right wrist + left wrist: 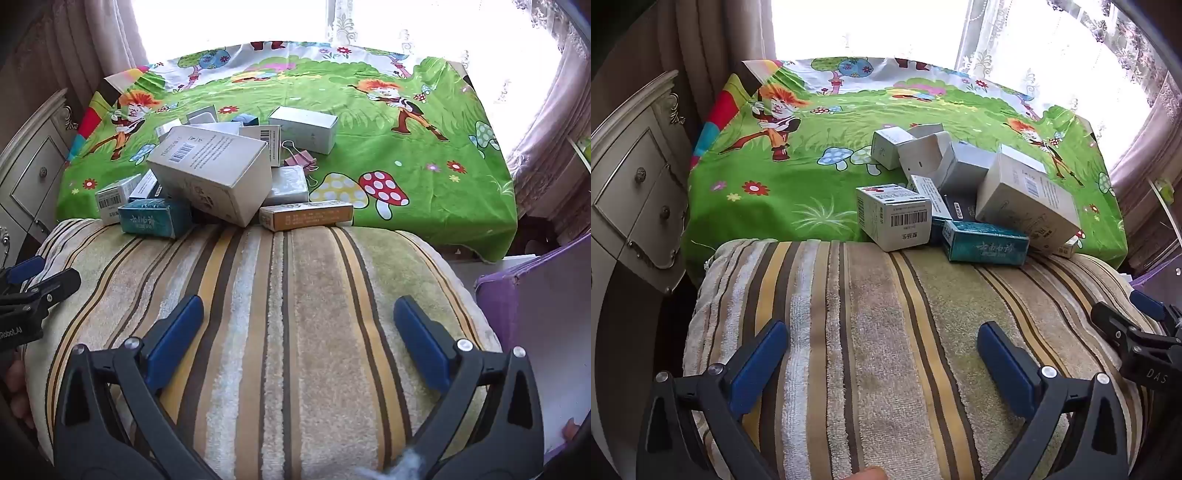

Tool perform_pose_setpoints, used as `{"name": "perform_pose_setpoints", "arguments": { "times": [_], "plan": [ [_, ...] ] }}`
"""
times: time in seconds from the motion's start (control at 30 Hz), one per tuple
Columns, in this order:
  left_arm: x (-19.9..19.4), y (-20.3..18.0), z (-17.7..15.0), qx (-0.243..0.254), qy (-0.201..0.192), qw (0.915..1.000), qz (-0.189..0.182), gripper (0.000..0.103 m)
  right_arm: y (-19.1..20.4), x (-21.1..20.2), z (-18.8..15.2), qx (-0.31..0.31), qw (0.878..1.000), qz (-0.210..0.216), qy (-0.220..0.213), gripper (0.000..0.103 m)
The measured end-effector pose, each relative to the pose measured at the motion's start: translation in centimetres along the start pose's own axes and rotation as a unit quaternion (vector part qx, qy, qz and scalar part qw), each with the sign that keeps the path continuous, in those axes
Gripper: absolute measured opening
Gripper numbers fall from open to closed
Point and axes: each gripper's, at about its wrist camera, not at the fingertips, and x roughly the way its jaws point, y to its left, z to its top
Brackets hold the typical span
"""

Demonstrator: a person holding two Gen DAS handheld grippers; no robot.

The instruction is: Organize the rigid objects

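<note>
A jumbled pile of small cardboard boxes lies on the green cartoon cloth. It includes a big white box (1028, 205) (214, 177), a teal box (984, 247) (153, 221), a white barcode box (894, 218) (112, 197), an orange box (306, 218), a white box (303, 129) at the back and pink binder clips (299, 160). My left gripper (882, 332) is open and empty over the striped towel, short of the pile. My right gripper (299, 308) is open and empty over the same towel; it also shows in the left wrist view (1145, 321).
A striped towel (871, 332) (295, 314) covers the near surface. The green cartoon cloth (798, 184) (424, 147) lies beyond it. A cream drawer cabinet (631, 192) stands at the left. A purple container (535, 314) is at the right. Curtains and a bright window are behind.
</note>
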Motion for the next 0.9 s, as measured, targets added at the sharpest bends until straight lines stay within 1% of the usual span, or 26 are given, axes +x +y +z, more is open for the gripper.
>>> {"name": "perform_pose_setpoints", "arguments": {
  "times": [0.07, 0.33, 0.9],
  "plan": [
    [-0.03, -0.03, 0.0, 0.002, -0.004, 1.0, 0.004, 0.103, -0.06, -0.02, -0.02, 0.003, 1.0, 0.006, -0.006, 0.103],
    [-0.04, -0.01, -0.01, 0.001, -0.005, 1.0, 0.001, 0.103, -0.02, 0.01, 0.01, 0.0, 1.0, 0.001, -0.006, 0.103],
    [0.3, 0.0, 0.39, 0.0, 0.001, 1.0, 0.007, 0.103, 0.02, 0.0, 0.01, 0.0, 1.0, 0.0, -0.005, 0.103]
  ]
}}
